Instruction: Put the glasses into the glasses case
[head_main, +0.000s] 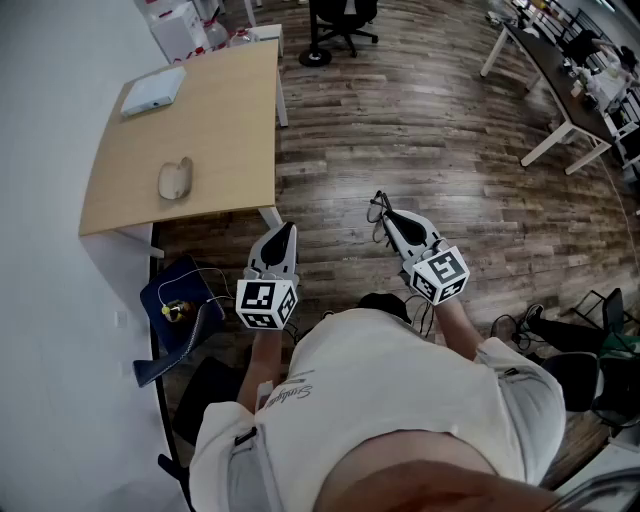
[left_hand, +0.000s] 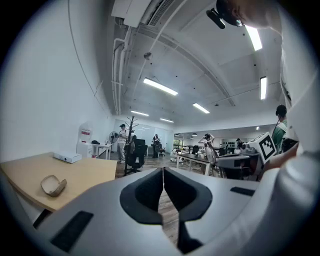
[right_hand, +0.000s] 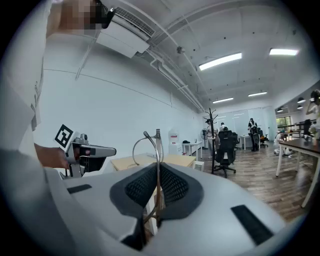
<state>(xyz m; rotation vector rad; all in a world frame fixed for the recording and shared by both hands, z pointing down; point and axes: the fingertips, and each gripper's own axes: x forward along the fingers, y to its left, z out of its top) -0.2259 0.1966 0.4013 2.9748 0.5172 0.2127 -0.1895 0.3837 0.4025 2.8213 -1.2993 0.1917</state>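
While level above the floor (head_main: 400, 130), right tongs (right_hand: 157, 181) pinched on the glasses (right_hand: 158, 145), left tongs (left_hand: 163, 187) closed and empty.

Glasses (head_main: 377, 207) in R claw (head_main: 392, 218), case (head_main: 175, 179) on desk (head_main: 232, 118)

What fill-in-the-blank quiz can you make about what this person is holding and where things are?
1. The glasses are clamped in the gripper on the person's ____ side.
2. The other gripper is shut and holds ____.
3. The glasses case lies on the wooden ____.

Missing words: right; nothing; table.
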